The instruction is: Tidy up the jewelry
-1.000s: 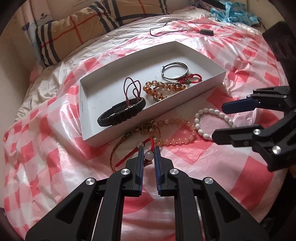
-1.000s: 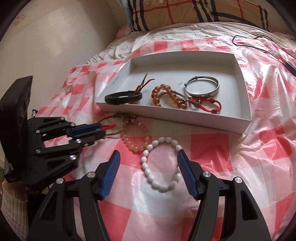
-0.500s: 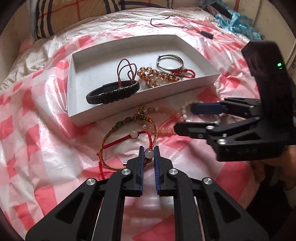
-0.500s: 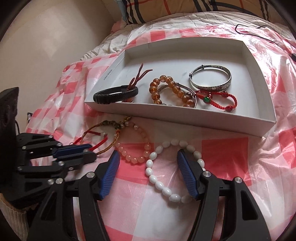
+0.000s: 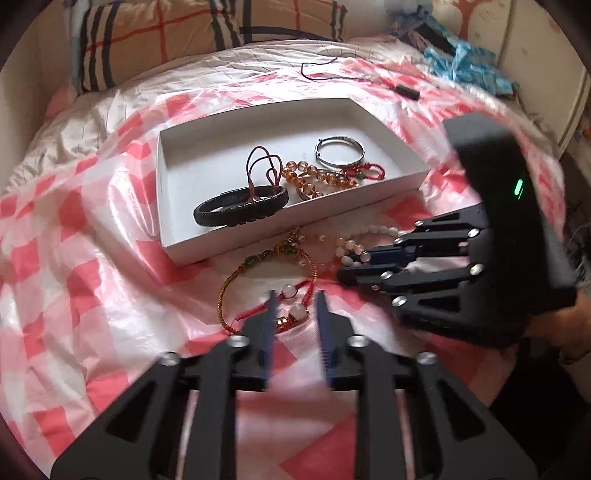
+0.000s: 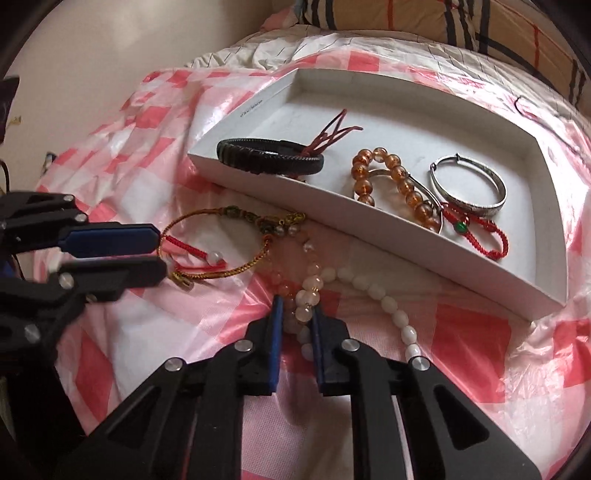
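Bed [image 5: 74, 280] under a pink-and-white checked plastic sheet, plaid pillow [image 5: 155, 33] at the head, white tray [image 5: 166, 236] in the middle already holding a black braided bracelet [image 5: 240, 210], amber beads [image 6: 402, 184], a silver bangle [image 6: 469, 188] and a red cord bracelet [image 6: 480, 236]. Three pieces not yet in, lying just in front of the tray's near wall: red-and-gold cord bracelet [image 6: 221, 251], pink bead bracelet [image 6: 306, 291], white bead bracelet [image 6: 384, 306].

Step in hand, by the look of it: picking up the pink beads. Right gripper [image 6: 297, 321], jaws just closed, clamped on the pink bead strand, with a few white beads caught low between the jaws too. Left gripper [image 5: 295, 306], jaws just opened, standing apart with the cord bracelet's pale bead between them, untouched.

Next move probably: lift gently, carry over the near wall, release on bare tray floor. Risk of dragging the white strand along, and of snagging the cord bracelet where the pieces overlap.

Both grippers angled steeply down at the bed, close side by side; a hand [image 5: 554, 321] partly visible behind the right one.
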`<move>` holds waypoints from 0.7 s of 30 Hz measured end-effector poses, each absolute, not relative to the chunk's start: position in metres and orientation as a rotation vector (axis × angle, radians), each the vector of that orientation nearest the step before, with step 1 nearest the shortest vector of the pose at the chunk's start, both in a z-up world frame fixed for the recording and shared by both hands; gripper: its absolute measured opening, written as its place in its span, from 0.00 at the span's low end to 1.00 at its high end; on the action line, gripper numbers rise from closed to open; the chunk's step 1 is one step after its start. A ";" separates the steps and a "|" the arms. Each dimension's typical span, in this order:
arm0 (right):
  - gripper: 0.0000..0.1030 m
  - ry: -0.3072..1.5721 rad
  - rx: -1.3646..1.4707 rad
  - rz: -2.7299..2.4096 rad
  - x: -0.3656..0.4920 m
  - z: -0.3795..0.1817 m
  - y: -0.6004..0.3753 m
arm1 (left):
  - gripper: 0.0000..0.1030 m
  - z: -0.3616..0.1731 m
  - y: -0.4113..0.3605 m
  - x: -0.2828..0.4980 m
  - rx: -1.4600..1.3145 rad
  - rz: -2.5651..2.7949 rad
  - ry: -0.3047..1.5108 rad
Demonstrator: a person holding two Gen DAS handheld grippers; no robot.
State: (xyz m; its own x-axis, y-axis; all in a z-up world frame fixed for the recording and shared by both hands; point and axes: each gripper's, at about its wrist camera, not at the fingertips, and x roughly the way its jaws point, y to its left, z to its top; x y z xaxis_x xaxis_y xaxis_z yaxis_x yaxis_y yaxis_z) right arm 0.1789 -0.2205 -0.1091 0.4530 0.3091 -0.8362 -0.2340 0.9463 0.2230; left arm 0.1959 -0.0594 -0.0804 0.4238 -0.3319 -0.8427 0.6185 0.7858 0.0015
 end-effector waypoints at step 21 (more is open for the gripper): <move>0.08 0.837 0.837 0.632 0.172 -0.103 -0.296 | 0.04 -0.067 -0.050 0.210 0.096 -0.727 1.011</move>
State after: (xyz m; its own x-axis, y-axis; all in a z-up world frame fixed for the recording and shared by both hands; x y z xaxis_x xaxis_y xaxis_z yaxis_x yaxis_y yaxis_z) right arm 0.1716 -0.2962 -0.1029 0.5277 0.7593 -0.3808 -0.1579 0.5281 0.8344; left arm 0.2097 -0.0495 -0.0665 0.3203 -0.5093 -0.7988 0.5945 0.7645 -0.2491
